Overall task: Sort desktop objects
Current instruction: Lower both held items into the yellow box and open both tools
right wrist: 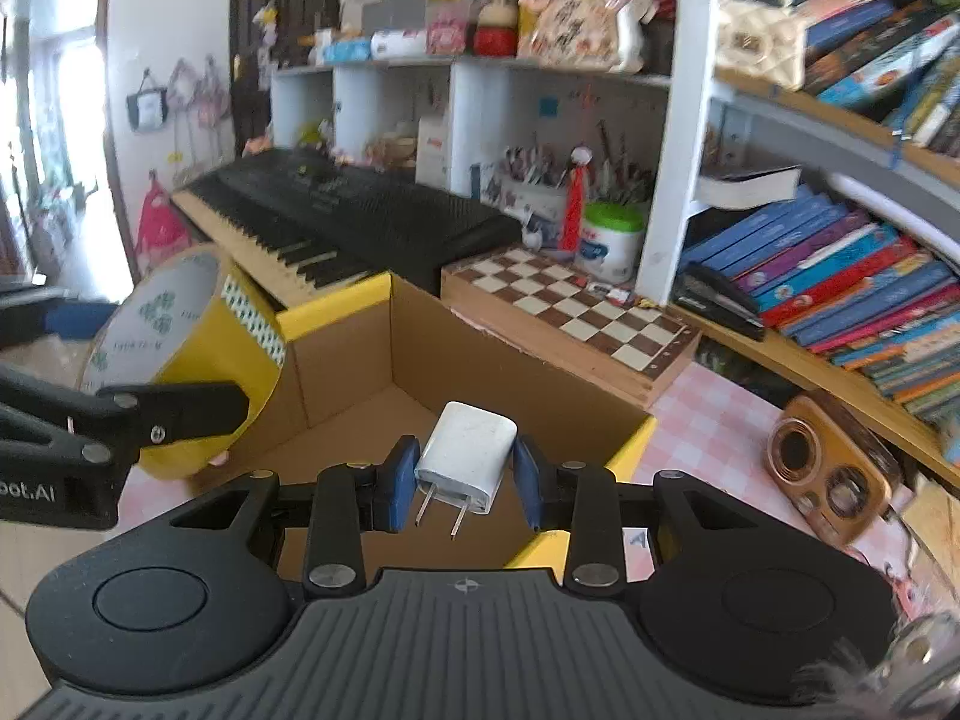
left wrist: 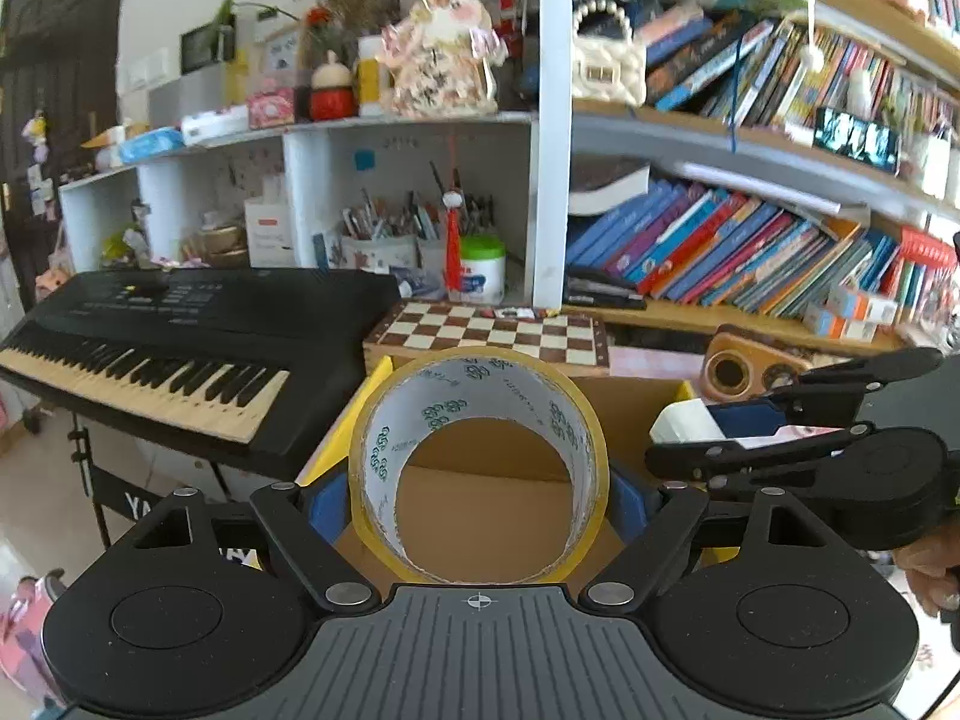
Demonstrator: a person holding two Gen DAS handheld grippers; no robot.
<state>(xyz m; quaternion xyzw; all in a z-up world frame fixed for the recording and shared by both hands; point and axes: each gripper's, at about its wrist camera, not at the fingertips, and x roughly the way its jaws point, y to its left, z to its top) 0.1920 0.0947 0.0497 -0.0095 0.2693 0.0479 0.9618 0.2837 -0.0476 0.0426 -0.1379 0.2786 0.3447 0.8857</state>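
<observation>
My left gripper (left wrist: 478, 507) is shut on a roll of yellow tape (left wrist: 480, 384) and holds it upright above an open cardboard box (left wrist: 480, 516). My right gripper (right wrist: 465, 483) is shut on a white plug adapter (right wrist: 468, 456), prongs pointing back at me, above the same box (right wrist: 492, 384). In the right wrist view the tape roll (right wrist: 198, 348) and the left gripper's fingers (right wrist: 180, 408) are at the left, over the box's left wall. In the left wrist view the adapter (left wrist: 690, 420) and the right gripper's fingers (left wrist: 762, 444) are at the right.
A black keyboard (left wrist: 150, 336) stands left of the box. A chessboard (right wrist: 570, 312) lies behind it, with pen cups and a white jar (right wrist: 612, 240) further back. A wooden speaker (right wrist: 828, 468) sits on the pink checked tabletop (right wrist: 708, 432) at the right. Bookshelves fill the right.
</observation>
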